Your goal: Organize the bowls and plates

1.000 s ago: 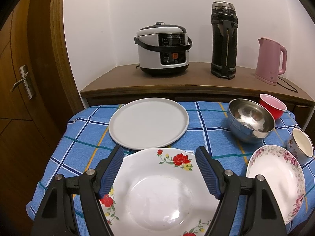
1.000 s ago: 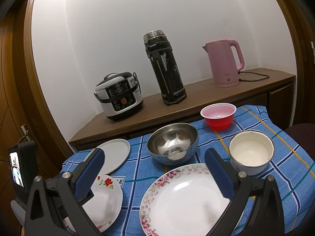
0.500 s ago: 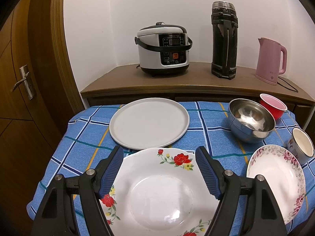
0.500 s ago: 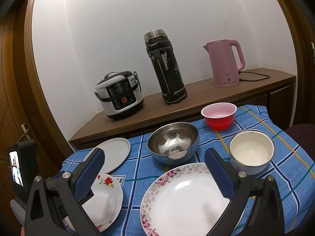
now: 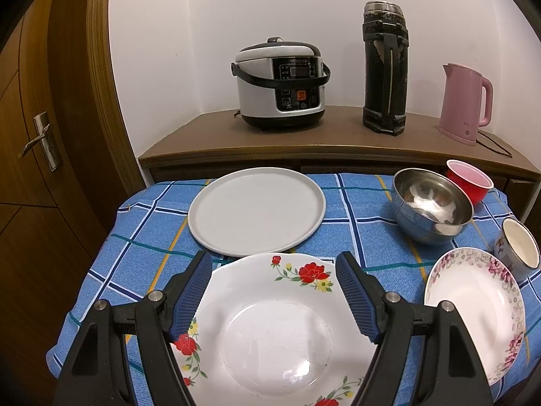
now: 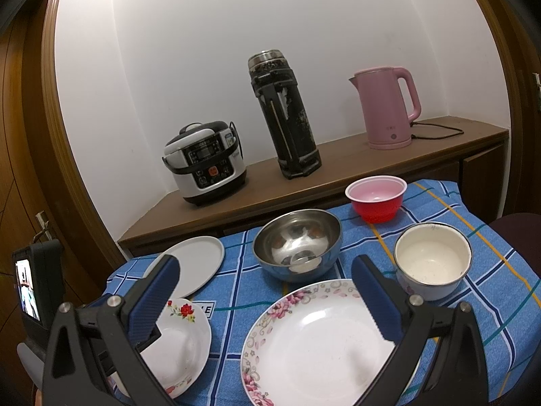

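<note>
My left gripper (image 5: pixel 274 264) is open and empty, its jaws hovering over a white plate with red flowers (image 5: pixel 270 331) at the table's front left. Behind that plate lies a plain white flat plate (image 5: pixel 257 215). My right gripper (image 6: pixel 265 269) is open and empty above a white plate with a pink floral rim (image 6: pixel 318 345). A steel bowl (image 6: pixel 297 245), a red bowl (image 6: pixel 375 198) and a white enamel bowl (image 6: pixel 432 260) stand behind it. The red-flower plate (image 6: pixel 182 341) and flat plate (image 6: pixel 196 264) show at left in the right wrist view.
A blue checked cloth (image 5: pixel 358 216) covers the small table. Behind it a wooden sideboard (image 5: pixel 331 142) carries a rice cooker (image 5: pixel 280 84), a black thermos (image 5: pixel 385 71) and a pink kettle (image 5: pixel 465 105). A wooden door (image 5: pixel 37 135) is at left.
</note>
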Demonstrator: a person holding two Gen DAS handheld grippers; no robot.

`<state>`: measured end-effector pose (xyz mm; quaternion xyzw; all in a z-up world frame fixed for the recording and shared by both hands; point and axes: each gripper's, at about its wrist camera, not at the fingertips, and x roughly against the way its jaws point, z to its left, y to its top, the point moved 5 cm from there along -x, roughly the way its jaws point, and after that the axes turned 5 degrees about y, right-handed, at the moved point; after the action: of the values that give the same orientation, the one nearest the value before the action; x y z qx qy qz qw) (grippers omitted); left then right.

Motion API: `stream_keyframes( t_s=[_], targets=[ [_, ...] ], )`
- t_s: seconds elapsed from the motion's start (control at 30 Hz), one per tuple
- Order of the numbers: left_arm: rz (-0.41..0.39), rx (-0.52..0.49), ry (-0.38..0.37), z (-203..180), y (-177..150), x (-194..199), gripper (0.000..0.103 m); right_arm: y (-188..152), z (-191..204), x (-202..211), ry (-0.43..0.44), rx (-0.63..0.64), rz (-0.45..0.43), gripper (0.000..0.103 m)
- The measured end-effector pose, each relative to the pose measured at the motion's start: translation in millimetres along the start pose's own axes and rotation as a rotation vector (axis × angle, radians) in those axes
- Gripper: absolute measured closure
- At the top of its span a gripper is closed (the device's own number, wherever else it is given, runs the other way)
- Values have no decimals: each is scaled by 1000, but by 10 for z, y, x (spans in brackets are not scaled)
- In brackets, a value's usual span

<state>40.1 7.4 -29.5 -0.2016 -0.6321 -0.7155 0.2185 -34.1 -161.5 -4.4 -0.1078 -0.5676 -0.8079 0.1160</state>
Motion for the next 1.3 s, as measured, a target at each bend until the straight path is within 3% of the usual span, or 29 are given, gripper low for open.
stream_keyframes(
  t_s=[0.73, 0.87, 1.0, 1.17, 1.3],
  targets=[
    [22, 15, -42, 119, -31, -24, 26, -40, 59, -17, 22, 22, 17, 0],
    [25, 35, -35, 343, -61, -12, 26, -80, 115, -48, 42, 57, 27, 0],
    [32, 72, 20, 725, -126, -22, 26, -188, 193, -157, 90, 75, 82, 0],
    [59, 103, 32, 1022, -215, -86, 26, -363, 308, -348, 137, 105, 169, 23],
    [85, 114, -12, 1064, -300, -156, 26, -548, 387, -527, 198, 112, 273, 27]
  ],
)
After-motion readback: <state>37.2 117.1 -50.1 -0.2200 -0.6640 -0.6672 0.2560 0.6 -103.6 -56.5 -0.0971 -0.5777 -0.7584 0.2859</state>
